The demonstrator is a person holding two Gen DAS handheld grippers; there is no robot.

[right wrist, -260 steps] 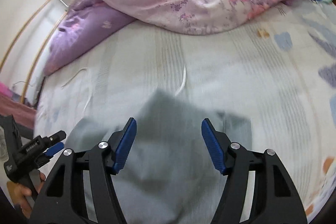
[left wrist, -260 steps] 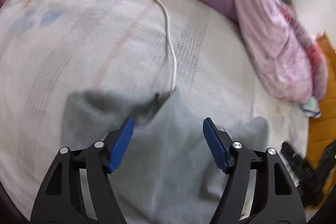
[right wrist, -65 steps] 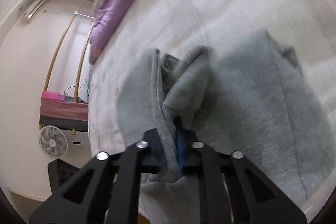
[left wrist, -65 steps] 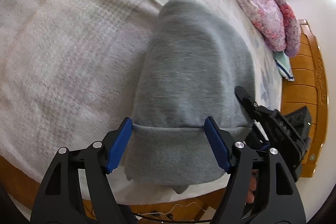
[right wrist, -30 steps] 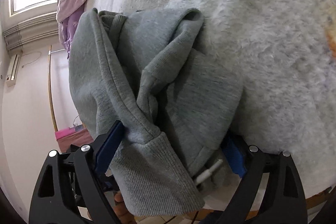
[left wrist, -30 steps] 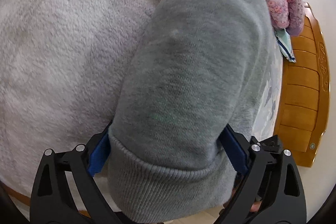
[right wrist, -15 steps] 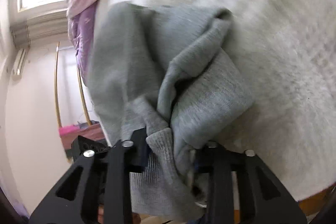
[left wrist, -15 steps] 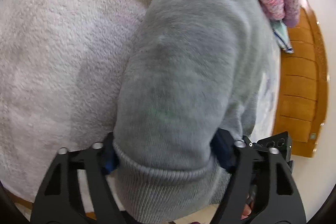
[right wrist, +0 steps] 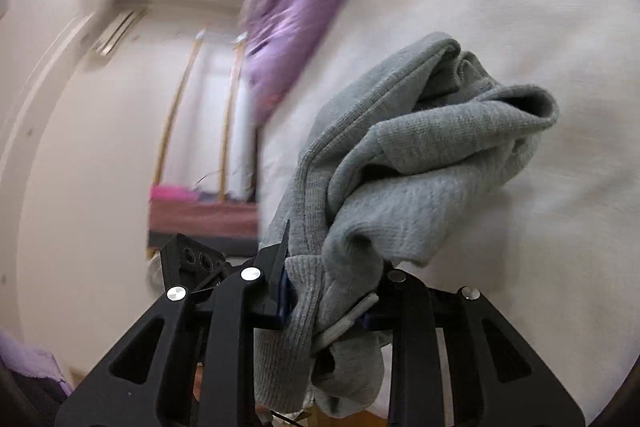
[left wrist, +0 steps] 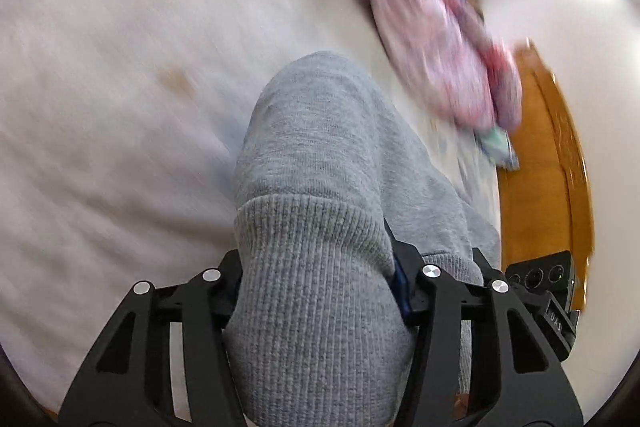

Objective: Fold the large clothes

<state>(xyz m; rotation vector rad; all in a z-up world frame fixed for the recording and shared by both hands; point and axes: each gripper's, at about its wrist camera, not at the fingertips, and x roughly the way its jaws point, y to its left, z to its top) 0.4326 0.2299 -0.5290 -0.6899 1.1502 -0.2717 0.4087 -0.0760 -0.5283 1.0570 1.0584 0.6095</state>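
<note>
A bundled grey sweatshirt (left wrist: 320, 147) fills the middle of the left wrist view, its ribbed hem squeezed between the jaws of my left gripper (left wrist: 318, 279). Those jaws are closing and the pads press into the cloth from both sides. In the right wrist view the same sweatshirt (right wrist: 420, 167) hangs in thick folds above the white bedcover (right wrist: 520, 7). My right gripper (right wrist: 328, 299) is shut on its ribbed edge, with a white drawstring (right wrist: 348, 319) caught beside the pad. Both grippers hold the garment lifted off the bed.
The fluffy white bedcover (left wrist: 120, 107) lies below. A pink and purple quilt (left wrist: 432, 39) is heaped along the far side, by the wooden bed frame (left wrist: 540, 167). A purple pillow (right wrist: 280, 27) and a dark red cabinet (right wrist: 200, 215) show beyond the bed.
Both grippers have closed on the grey sweatshirt and lifted it up off the bed. Views have swung toward the far quilt and the wall, and the right view has rolled.
</note>
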